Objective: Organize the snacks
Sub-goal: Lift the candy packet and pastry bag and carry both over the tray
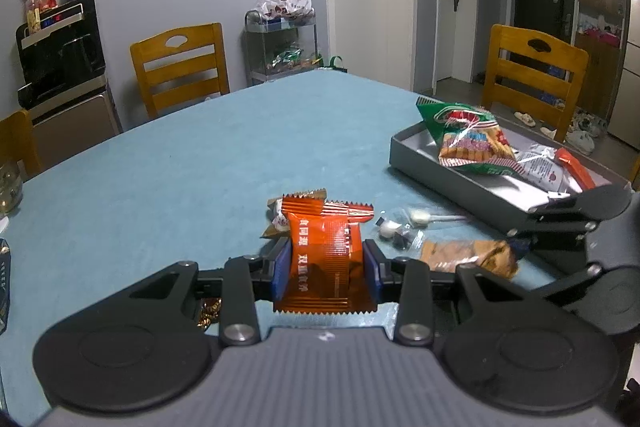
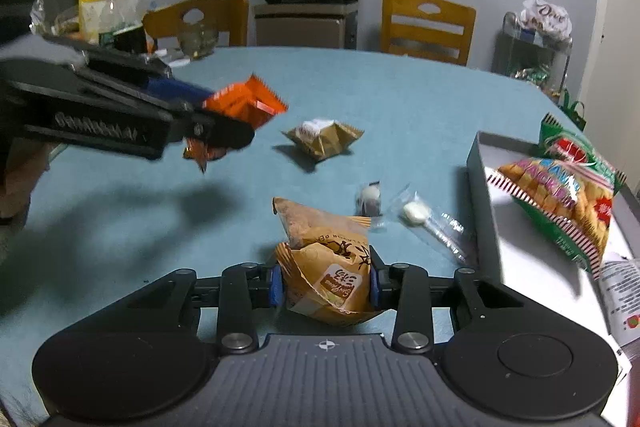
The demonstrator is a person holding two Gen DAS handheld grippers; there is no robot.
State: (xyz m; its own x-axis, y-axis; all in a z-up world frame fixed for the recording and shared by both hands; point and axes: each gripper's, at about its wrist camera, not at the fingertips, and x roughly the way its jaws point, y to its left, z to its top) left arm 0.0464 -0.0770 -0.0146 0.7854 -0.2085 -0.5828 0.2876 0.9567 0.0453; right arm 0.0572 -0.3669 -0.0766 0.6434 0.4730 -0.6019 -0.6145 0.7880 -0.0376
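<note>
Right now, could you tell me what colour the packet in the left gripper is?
Orange packet, clearest in the left wrist view.

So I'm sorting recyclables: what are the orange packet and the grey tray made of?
Orange packet: likely glossy foil-plastic film, judging by its sheen, creases and zigzag-cut ends. Grey tray: matte, thin straight walls; cardboard or plastic, can't tell.

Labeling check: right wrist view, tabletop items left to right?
left gripper holding orange packet → gold wrapped snack → round candy → white lollipop → grey tray → green cracker bag
</note>
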